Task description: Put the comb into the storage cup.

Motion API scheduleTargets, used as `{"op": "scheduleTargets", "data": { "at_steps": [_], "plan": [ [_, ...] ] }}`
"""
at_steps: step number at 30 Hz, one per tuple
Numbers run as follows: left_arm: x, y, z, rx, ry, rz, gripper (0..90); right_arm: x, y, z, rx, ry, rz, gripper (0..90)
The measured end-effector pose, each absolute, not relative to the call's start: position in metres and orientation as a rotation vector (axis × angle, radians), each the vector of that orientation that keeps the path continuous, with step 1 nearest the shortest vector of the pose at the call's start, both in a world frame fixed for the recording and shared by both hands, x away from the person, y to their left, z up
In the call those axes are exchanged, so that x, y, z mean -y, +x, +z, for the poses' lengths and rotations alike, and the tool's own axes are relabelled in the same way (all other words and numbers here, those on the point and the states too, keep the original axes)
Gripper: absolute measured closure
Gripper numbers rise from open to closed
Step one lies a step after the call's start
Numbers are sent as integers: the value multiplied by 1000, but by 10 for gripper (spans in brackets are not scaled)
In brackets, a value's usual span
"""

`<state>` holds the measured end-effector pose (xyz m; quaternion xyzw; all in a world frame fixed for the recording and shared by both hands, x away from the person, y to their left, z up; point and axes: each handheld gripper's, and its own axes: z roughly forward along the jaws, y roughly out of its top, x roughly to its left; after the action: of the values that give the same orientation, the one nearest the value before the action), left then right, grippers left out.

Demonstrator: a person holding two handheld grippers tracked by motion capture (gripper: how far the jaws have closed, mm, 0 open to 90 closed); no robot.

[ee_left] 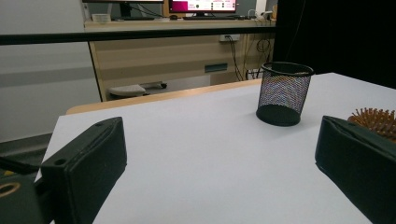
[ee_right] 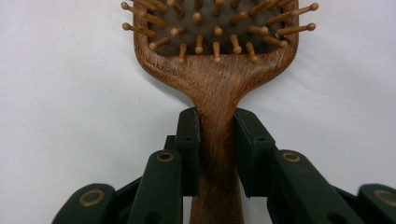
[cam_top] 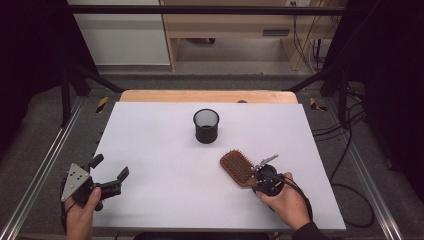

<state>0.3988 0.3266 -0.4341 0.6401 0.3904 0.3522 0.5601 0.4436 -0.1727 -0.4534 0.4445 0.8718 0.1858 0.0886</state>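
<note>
High view, right tool (cam_top: 261, 176) at the brush (cam_top: 237, 167) handle on the white surface (cam_top: 165, 160), cup (cam_top: 206, 125) well beyond, left tool (cam_top: 111, 175) spread near the left edge, left gripper view, jaws wide apart over bare surface, cup (ee_left: 284, 93) ahead, right gripper view, right tool (ee_right: 217, 149) pinching the brush (ee_right: 217, 60) handle, bristles up
</note>
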Motion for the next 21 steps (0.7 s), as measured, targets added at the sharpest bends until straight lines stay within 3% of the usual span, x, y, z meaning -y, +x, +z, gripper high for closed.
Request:
{"op": "scheduleTargets", "data": {
  "at_steps": [11,21],
  "plan": [
    [-318,395,-431,-888,1525,803,24,181,443,-442,-2469,1208,831,729],
    [-277,398,-407,-807,1519,600,26,169,444,-430,-2325,1115,1081,729]
  ]
}}
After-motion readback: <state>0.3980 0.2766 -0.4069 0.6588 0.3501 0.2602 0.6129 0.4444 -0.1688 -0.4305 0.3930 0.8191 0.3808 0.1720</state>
